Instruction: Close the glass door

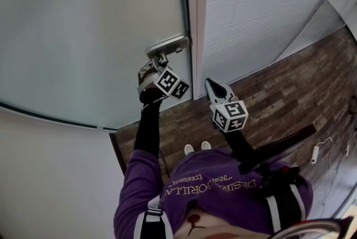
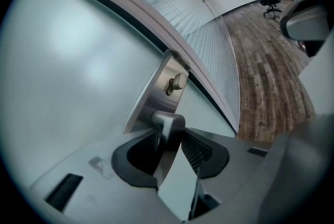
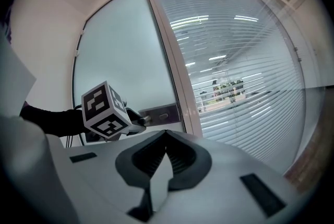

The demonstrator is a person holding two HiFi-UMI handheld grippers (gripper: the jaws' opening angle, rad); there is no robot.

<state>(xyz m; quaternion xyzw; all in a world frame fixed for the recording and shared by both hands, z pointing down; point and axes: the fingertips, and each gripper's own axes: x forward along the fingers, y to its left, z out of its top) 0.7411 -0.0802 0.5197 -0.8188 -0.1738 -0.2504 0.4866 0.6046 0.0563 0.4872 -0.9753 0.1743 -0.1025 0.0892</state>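
The left gripper [image 2: 169,137] has its ribbed black pads [image 2: 194,151] closed on the brushed-metal lever handle [image 2: 168,122] – the lever runs straight between the jaws. The lever comes off a steel plate [image 2: 154,97] that carries a small thumb-turn knob [image 2: 176,83]. The plate sits at the edge of the frosted glass door [image 1: 89,26], and that edge lies right beside the white door frame [image 1: 196,20]. Whether the door is latched cannot be told.

The right gripper [image 3: 166,137] hangs apart, over the wood-plank floor [image 1: 279,93], with its jaws together at the tips and nothing between them. Beyond it are slatted white blinds [image 3: 245,61].

The purple sweatshirt [image 1: 223,188] carries pale lettering – upside down and too warped to read.
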